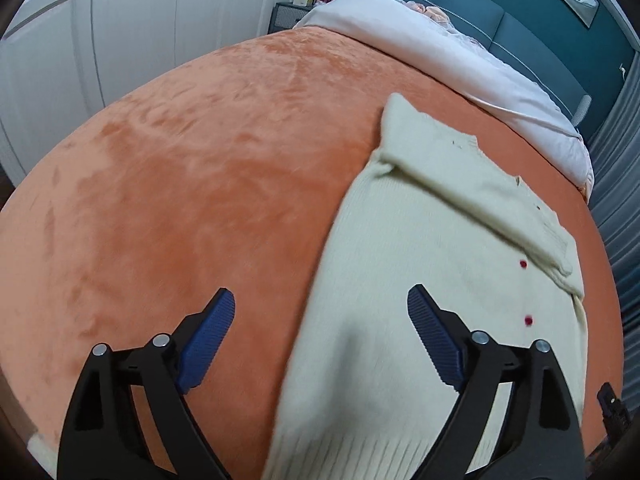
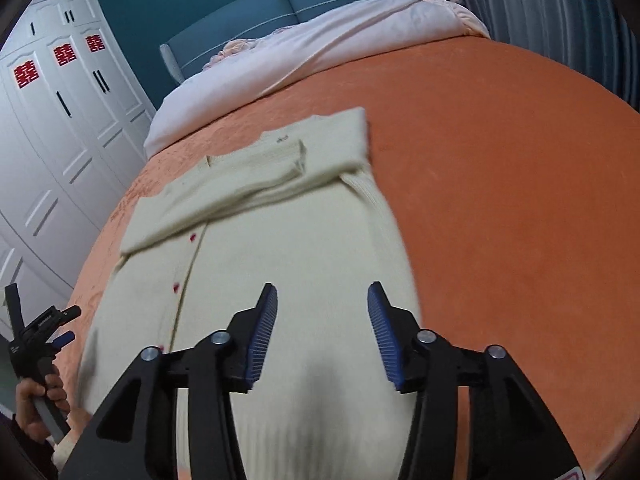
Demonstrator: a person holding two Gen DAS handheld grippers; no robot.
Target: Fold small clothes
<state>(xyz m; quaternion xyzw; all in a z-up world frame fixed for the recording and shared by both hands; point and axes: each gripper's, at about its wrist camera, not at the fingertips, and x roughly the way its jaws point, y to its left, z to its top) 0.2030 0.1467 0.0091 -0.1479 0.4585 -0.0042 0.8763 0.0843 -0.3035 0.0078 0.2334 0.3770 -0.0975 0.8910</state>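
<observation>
A cream knit cardigan (image 1: 420, 248) with small red buttons (image 1: 523, 264) lies flat on the orange bedspread (image 1: 180, 168), its sleeves folded across the chest. It also shows in the right wrist view (image 2: 280, 240). My left gripper (image 1: 320, 300) is open and empty, hovering over the cardigan's left edge near the ribbed hem. My right gripper (image 2: 322, 292) is open and empty, hovering over the cardigan's lower right part. The left gripper's handle and the hand that holds it (image 2: 36, 368) show at the lower left of the right wrist view.
A pale pink duvet (image 2: 320, 48) lies bunched at the head of the bed against a teal headboard (image 2: 280, 0). White wardrobe doors (image 2: 60, 120) stand along one side, a grey curtain (image 2: 560, 20) along the other. Orange bedspread (image 2: 500, 180) stretches beside the cardigan.
</observation>
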